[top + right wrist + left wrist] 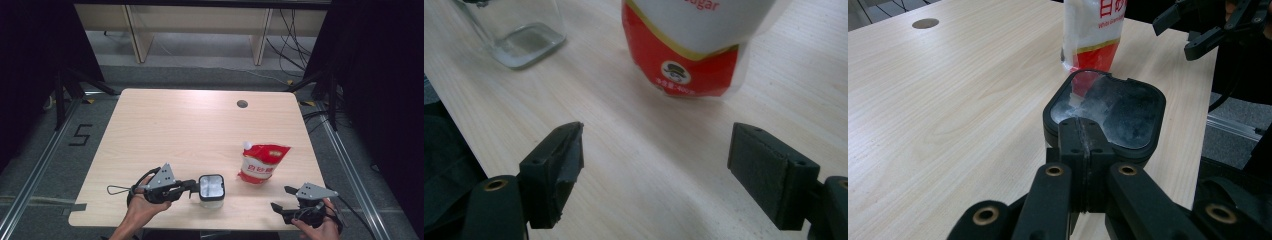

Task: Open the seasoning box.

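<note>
Your left gripper [192,188] lies level near the table's [175,125] front edge, its jaws pressed together on the near rim of the jar [211,189]. In the left gripper view the closed jaws meet at the black rim of the jar [1118,112], whose mouth faces up. The jar stands upright, left of the red-and-white pouch [260,162] and apart from it. Your right gripper [281,199] rests at the front right corner with jaws wide and nothing between them; in the right gripper view the pouch [689,45] stands ahead of the spread jaws.
</note>
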`<state>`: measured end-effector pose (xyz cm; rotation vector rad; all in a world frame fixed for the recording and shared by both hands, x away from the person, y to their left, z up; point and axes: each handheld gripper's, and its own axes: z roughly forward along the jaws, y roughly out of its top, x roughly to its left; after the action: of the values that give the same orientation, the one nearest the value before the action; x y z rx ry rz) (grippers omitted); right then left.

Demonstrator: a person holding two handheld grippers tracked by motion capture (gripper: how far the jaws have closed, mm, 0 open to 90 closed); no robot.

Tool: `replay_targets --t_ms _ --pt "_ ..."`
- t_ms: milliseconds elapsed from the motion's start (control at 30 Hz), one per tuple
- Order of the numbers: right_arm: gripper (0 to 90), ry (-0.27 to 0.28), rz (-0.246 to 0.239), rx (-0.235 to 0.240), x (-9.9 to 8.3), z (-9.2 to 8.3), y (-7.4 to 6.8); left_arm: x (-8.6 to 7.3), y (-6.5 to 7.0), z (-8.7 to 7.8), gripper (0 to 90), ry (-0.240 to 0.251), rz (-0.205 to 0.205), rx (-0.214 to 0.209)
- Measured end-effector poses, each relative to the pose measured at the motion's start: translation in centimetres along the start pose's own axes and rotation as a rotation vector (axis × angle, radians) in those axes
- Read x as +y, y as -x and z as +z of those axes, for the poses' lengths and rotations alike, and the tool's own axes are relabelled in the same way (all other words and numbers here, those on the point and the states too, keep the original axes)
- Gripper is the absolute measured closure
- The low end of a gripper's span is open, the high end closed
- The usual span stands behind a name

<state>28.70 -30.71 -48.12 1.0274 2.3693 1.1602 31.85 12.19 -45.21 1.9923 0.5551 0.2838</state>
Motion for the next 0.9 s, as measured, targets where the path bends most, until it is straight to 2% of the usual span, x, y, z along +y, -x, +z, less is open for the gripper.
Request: replay_targets --t_ms 33,133,267,300,333,400,467,500,533,567,600,633,667,700,733,800,833,867,900 --pt "23.8 0.001 -0.018 0.005 0.1 0.1 -0.1 0.0 0.0 0.0 88.9 -0.001 0.007 -0.001" --pt "23.9 -0.007 -0.032 0.011 0.5 0.5 -0.4 0.0 -0.1 0.0 89.0 -0.002 0.01 -0.003" --pt "24.4 0.016 -0.037 0.029 0.8 0.8 -0.9 -0.1 -0.1 0.2 89.0 -0.004 -0.001 0.002" --pt "24.4 0.016 -0.037 0.029 0.8 0.8 -0.9 -0.2 -0.2 0.2 89.0 -0.01 0.016 0.003" --pt "24.4 0.017 -0.049 0.026 1.0 1.1 -1.1 -0.3 -0.2 0.3 88.9 -0.004 -0.007 0.003" --pt "24.4 0.014 -0.063 0.036 1.2 1.3 -1.3 -0.3 -0.3 0.3 88.9 0.006 -0.006 0.0" --pt "24.4 0.018 -0.066 0.034 1.2 1.4 -1.4 -0.2 -0.2 0.2 88.9 0.008 -0.005 0.007" --pt "24.4 0.01 -0.04 0.042 1.3 1.4 -1.8 -0.1 -0.2 0.2 88.9 0.016 -0.004 -0.003" --pt "24.4 0.015 -0.053 0.039 1.4 1.5 -1.7 0.0 0.0 0.2 88.9 0.017 -0.002 0.003" --pt "24.4 0.022 -0.067 0.042 1.4 1.5 -1.7 0.0 0.0 0.2 88.9 0.011 0.008 0.003" --pt "24.4 0.016 -0.037 0.047 1.6 1.6 -1.9 0.1 0.0 0.3 88.9 0.002 0.035 -0.005" --pt "24.4 0.016 -0.037 0.047 1.6 1.6 -1.9 0.1 0.0 0.3 88.9 0.002 0.035 -0.005" --pt "24.4 0.027 -0.062 0.051 1.7 1.7 -1.8 0.0 0.0 0.4 88.9 0.0 0.021 -0.002" --pt "24.5 0.028 -0.052 0.064 1.7 1.9 -1.9 -0.1 0.0 0.4 89.0 0.001 0.011 -0.002" --pt "24.6 0.038 -0.077 0.051 1.8 1.9 -1.9 -0.1 0.0 0.4 89.0 0.001 0.012 -0.002" --pt "24.8 0.046 -0.068 0.054 2.0 2.0 -2.1 -0.1 0.0 0.4 89.0 0.003 0.017 -0.002" --pt "24.8 0.046 -0.068 0.054 2.0 2.0 -2.1 -0.1 0.1 0.4 89.0 0.004 0.003 0.002" --pt "28.7 0.06 -0.083 0.076 2.2 2.2 -2.2 -0.2 0.0 0.5 89.0 0.009 0.006 -0.003" --pt "28.7 0.06 -0.083 0.076 2.2 2.2 -2.2 -0.2 0.1 0.5 89.0 0.012 -0.001 -0.003"
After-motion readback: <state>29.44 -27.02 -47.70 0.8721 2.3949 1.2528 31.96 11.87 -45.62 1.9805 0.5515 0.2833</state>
